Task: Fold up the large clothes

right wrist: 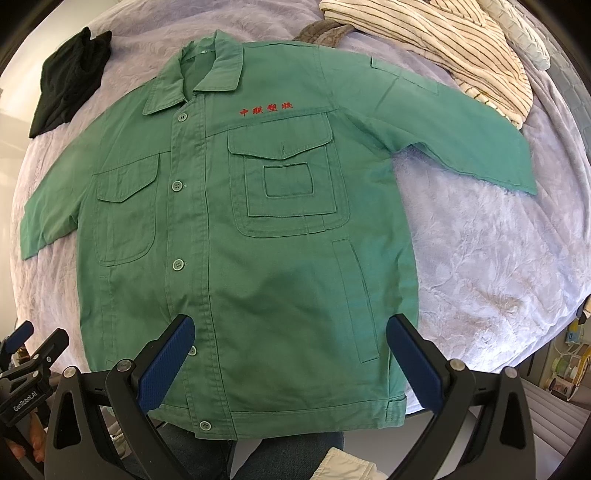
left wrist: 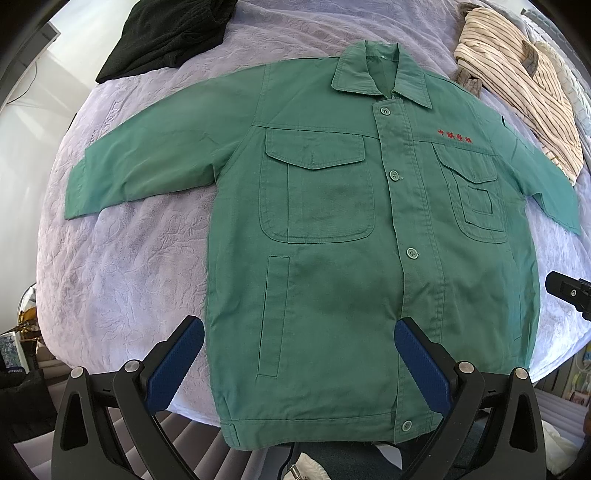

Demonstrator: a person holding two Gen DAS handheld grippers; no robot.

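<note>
While both jaws gape, green jacket (left wrist: 332, 229) lies flat beyond them

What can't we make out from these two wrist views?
- Green button-up work jacket: back side hidden against the bedspread, both views.
- Red embroidered chest lettering: too small to read.
- Black garment: cut off by the left view's top edge.
- Striped cream garment: cut off in the right view.

Red embroidered Chinese characters (right wrist: 266, 108) above the chest pocket of the green jacket (right wrist: 280, 280), looks like 中联塑胶, last two unsure. "GenRobot.AI" printed on the left gripper (right wrist: 20, 345) body.
</note>
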